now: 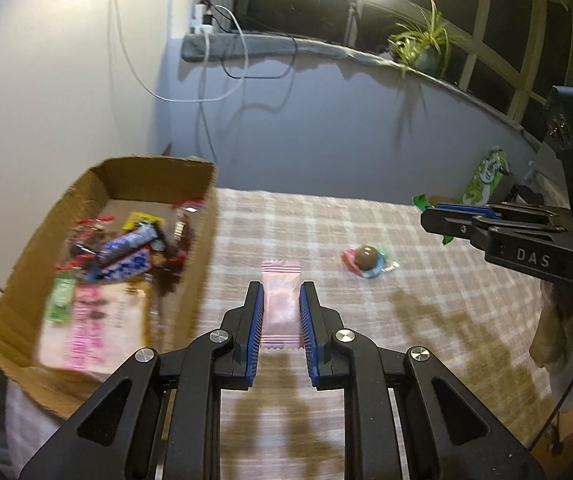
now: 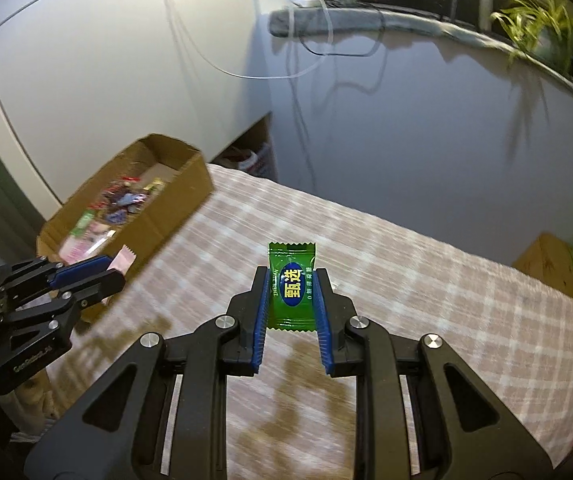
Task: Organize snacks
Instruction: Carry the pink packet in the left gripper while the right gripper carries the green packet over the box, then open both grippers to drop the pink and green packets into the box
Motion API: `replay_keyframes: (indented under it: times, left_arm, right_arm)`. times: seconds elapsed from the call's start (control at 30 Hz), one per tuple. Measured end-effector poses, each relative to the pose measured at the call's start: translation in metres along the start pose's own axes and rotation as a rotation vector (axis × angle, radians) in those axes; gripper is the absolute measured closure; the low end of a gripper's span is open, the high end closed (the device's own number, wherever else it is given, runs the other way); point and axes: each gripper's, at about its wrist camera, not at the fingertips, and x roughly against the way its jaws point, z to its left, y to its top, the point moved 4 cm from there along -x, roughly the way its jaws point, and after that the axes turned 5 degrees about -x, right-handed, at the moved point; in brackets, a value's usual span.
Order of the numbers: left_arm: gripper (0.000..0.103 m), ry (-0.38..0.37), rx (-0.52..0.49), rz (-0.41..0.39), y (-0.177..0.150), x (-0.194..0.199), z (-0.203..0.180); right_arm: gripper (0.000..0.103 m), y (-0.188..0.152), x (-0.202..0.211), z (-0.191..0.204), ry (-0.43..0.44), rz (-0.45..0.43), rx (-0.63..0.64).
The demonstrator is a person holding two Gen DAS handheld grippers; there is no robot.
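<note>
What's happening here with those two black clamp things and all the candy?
A person is sorting snacks using a handheld gripper in each hand. The left gripper is shut on a pink candy packet, and the right gripper is shut on a green candy packet. Both are held above the checked tablecloth. A cardboard box at the left already holds many snacks. One round chocolate candy lies loose on the cloth.

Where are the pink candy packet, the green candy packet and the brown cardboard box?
pink candy packet (image 1: 281,304), left wrist view, centre of wrapper between the fingers
green candy packet (image 2: 292,286), right wrist view, blue oval label
brown cardboard box (image 1: 202,236), left wrist view, right side wall
</note>
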Motion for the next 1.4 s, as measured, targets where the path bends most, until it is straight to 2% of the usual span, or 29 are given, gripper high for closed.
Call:
replay_keyframes:
  times: [0.5,0.97,1.4]
  left_arm:
    - [0.086,0.078,0.048,-0.055,0.006,0.025,0.052]
    - [0.086,0.136,0.105,-0.058,0.002,0.031,0.100]
    - [0.086,0.172,0.137,-0.052,-0.002,0.030,0.129]
  right_arm:
    - [0.081,0.029,-0.016,0.081,0.091,-0.015,0.105]
    - [0.081,0.051,-0.051,0.146,0.173,0.011,0.177]
    - [0.081,0.056,-0.087,0.178,0.197,0.053,0.213]
